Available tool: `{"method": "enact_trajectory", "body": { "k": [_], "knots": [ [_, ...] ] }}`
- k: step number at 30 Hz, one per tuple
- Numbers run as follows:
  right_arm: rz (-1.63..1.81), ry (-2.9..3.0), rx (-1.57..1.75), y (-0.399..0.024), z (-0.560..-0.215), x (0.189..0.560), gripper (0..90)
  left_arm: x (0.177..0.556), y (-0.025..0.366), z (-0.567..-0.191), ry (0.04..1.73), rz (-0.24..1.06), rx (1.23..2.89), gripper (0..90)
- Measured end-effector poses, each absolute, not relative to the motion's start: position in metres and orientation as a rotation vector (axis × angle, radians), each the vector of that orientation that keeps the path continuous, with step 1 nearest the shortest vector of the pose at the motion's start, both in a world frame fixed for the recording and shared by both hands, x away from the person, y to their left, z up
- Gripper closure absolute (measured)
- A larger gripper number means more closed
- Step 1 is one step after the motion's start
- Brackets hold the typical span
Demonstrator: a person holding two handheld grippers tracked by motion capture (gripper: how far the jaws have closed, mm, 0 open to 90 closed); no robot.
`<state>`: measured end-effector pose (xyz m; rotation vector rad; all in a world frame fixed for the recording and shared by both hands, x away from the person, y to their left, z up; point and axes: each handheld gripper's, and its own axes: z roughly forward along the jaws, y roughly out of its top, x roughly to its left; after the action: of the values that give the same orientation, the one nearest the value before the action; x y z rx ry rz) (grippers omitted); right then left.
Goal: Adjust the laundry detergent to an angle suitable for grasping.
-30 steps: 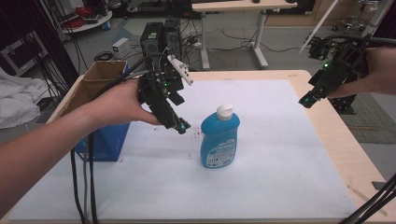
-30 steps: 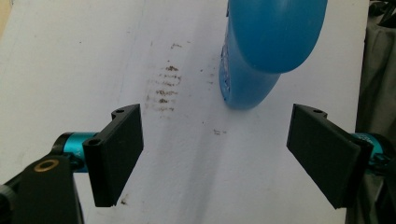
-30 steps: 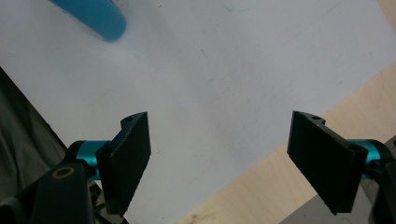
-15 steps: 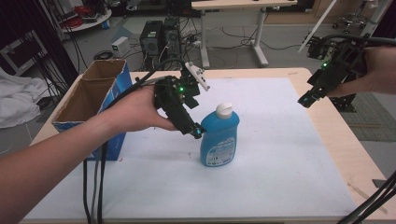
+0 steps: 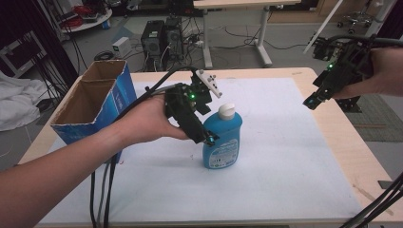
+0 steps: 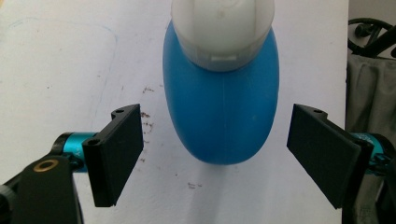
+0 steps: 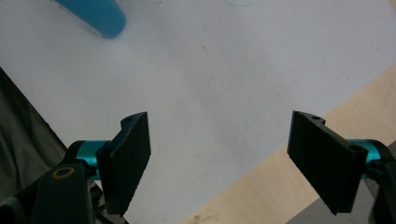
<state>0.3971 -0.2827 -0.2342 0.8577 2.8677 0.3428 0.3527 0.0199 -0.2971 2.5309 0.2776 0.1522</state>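
The bottle's (image 6: 219,102) cap (image 6: 223,28) is cut off by the top edge; the label's (image 5: 221,153) print is too small to be read.

You are working in a lab or engineering workroom, not a home. Your table (image 5: 328,142) is a plain wooden top covered with a white sheet. Behind it, on the bare grey floor, stands a desktop computer tower (image 5: 164,38) with loose black cables (image 5: 228,35) running around it. A second desk on white legs (image 5: 259,28) sits farther back, and a round stand (image 5: 85,19) at the rear left carries more wiring. An open cardboard box (image 5: 97,102) rests on your table's left edge, and a heap of white cloth (image 5: 19,102) lies beside it.
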Motion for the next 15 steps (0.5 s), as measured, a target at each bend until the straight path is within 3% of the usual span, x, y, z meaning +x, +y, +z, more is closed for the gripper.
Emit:
{"method": "enact_trajectory", "body": {
  "k": [15],
  "knots": [
    [0.350, 2.865, 0.855, -0.285, -0.235, 0.396, 21.1, 0.350, 0.004, -0.307, 0.286, 0.145, 2.528, 18.6]
  ]
}}
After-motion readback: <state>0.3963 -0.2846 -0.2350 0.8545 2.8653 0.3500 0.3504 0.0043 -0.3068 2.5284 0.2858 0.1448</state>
